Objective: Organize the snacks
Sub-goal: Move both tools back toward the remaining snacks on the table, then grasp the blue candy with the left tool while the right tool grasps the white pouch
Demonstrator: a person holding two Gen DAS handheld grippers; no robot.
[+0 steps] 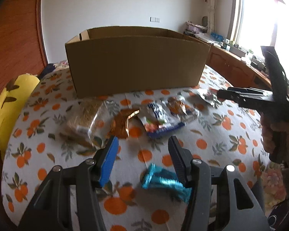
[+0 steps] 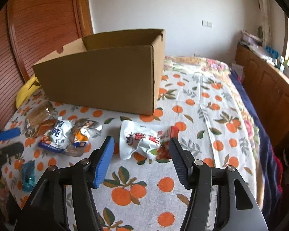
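An open cardboard box [image 1: 136, 65] stands at the back of the orange-print cloth; it also shows in the right wrist view [image 2: 102, 80]. In front of it lie a clear bag of brown biscuits [image 1: 84, 119], a copper wrapper [image 1: 123, 123] and a white-and-blue pouch [image 1: 160, 119]. A teal wrapper [image 1: 163, 182] lies just under my open, empty left gripper [image 1: 142, 150]. My open, empty right gripper [image 2: 140, 150] hovers over a white-and-red pouch [image 2: 144, 140], which lies between its fingers. The white-and-blue pouch [image 2: 57, 134] and teal wrapper [image 2: 28, 173] lie to its left.
A yellow pillow [image 1: 11, 104] lies at the bed's left edge by a wooden slatted door [image 2: 38, 28]. A wooden cabinet [image 2: 269, 88] with clutter runs along the right under a window. The right gripper's body [image 1: 260, 100] shows in the left wrist view.
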